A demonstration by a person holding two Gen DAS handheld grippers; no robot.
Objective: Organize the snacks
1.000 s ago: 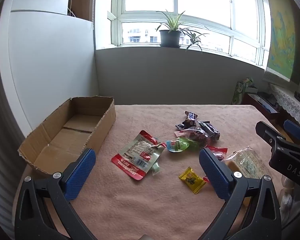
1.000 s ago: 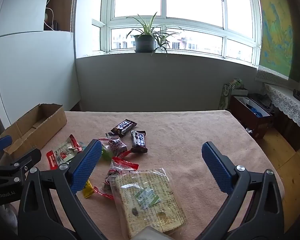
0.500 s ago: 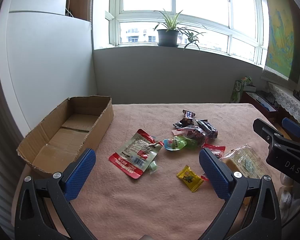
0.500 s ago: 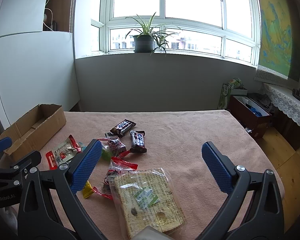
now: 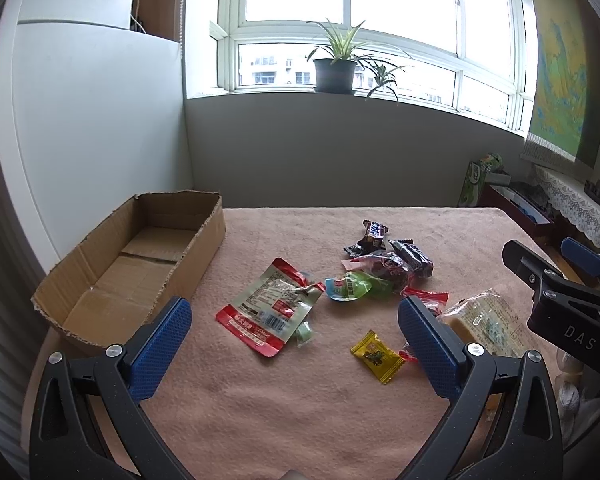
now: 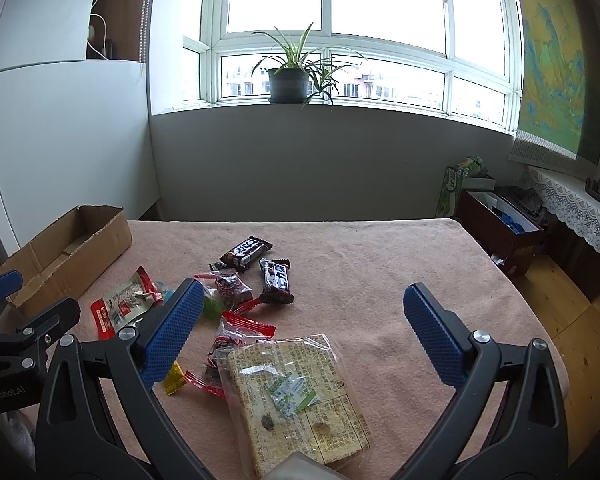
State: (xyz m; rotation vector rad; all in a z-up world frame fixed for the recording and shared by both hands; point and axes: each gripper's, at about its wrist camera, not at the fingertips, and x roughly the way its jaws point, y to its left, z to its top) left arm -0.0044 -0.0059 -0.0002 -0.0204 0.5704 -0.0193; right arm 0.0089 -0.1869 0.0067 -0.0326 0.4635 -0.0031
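Snacks lie scattered on a pink cloth-covered table (image 5: 284,412): a red-and-silver pouch (image 5: 272,306), a yellow candy (image 5: 376,356), a green jelly cup (image 5: 348,286), dark chocolate bars (image 6: 276,276), red-wrapped sweets (image 6: 236,332) and a clear bag of crackers (image 6: 300,392). An open, empty cardboard box (image 5: 136,260) stands at the left. My left gripper (image 5: 296,344) is open and empty above the table near the pouch. My right gripper (image 6: 304,332) is open and empty, over the cracker bag. The right gripper also shows in the left wrist view (image 5: 560,292).
A white cabinet stands left of the table (image 5: 80,128). A windowsill with a potted plant (image 5: 336,68) is behind. Low shelves and boxes (image 6: 496,224) stand to the right, beyond the table's right edge.
Both views have shifted only slightly; the left gripper has drawn back a little and the snacks sit a bit higher in its view. Nothing was grasped or moved.
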